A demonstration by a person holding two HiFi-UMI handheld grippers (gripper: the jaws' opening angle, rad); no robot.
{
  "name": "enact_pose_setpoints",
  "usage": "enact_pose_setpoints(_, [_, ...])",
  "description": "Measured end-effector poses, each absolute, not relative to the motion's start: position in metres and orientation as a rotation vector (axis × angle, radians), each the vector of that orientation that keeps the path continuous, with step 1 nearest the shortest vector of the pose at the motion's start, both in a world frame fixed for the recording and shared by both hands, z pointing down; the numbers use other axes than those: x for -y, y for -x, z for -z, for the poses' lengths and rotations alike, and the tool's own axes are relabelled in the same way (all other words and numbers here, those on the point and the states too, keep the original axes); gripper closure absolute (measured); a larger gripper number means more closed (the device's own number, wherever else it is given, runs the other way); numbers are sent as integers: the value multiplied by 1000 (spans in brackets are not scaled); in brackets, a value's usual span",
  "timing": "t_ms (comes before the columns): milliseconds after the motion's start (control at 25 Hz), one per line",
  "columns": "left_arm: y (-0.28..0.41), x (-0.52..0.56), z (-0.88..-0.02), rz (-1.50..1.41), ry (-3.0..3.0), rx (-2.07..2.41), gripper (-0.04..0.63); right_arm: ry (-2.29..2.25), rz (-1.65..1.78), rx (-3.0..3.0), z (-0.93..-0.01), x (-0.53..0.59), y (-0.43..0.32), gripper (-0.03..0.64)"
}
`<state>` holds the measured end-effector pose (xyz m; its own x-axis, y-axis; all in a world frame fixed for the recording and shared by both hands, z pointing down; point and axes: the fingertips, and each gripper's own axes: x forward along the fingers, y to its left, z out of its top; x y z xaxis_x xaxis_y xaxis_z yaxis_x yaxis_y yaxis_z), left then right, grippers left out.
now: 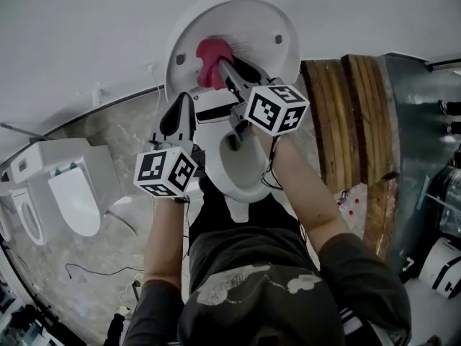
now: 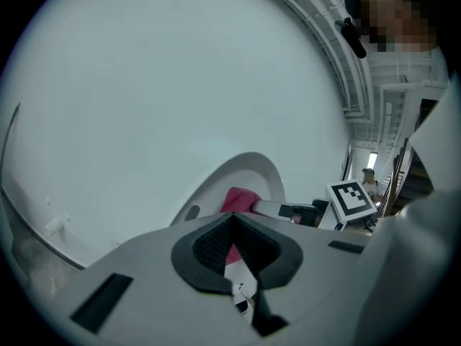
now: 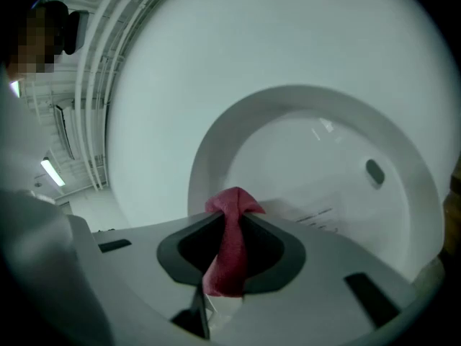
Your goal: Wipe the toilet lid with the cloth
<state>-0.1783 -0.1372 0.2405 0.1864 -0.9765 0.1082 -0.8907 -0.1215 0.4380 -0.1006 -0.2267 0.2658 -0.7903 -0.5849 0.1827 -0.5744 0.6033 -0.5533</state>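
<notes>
Broadly, the pale wall (image 1: 86, 34) fills the upper head view, and the toilet lid (image 1: 248, 20) stands raised against it, its inner face turned towards the person, with the open bowl (image 1: 241, 171) below at six o'clock. A second toilet (image 1: 72, 193) sits well apart at eight o'clock. The right tool (image 1: 220, 65) reaches furthest in and is clamped on the red cloth (image 1: 211, 58). The left tool (image 1: 185, 98) hangs back beside it at seven o'clock of the cloth, its jaws together with nothing between them; the red seen past its tips in the left gripper view is the cloth beyond. In the right gripper view the cloth runs lengthwise along the line of the jaws, its bunched end poking out ahead, and the lid lies straight ahead at twelve o'clock. In the head view the cloth sits on the nine o'clock side of the lid's disc, so the unwiped spread lies mainly towards three o'clock, where a small dark bumper (image 1: 278, 39) marks the face. The right hand is plainly the nearer one for the stroke. Whether the cloth's end actually presses the lid or stops just short I cannot tell, and the lid's lower edge and hinge are hidden behind both tools.
</notes>
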Motion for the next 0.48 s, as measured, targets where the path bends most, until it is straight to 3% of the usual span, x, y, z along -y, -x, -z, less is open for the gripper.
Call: enact_pose_setpoints(480, [210,124,-267,253,-2062,1712,588,978,958,-2830,-296,216,162,551])
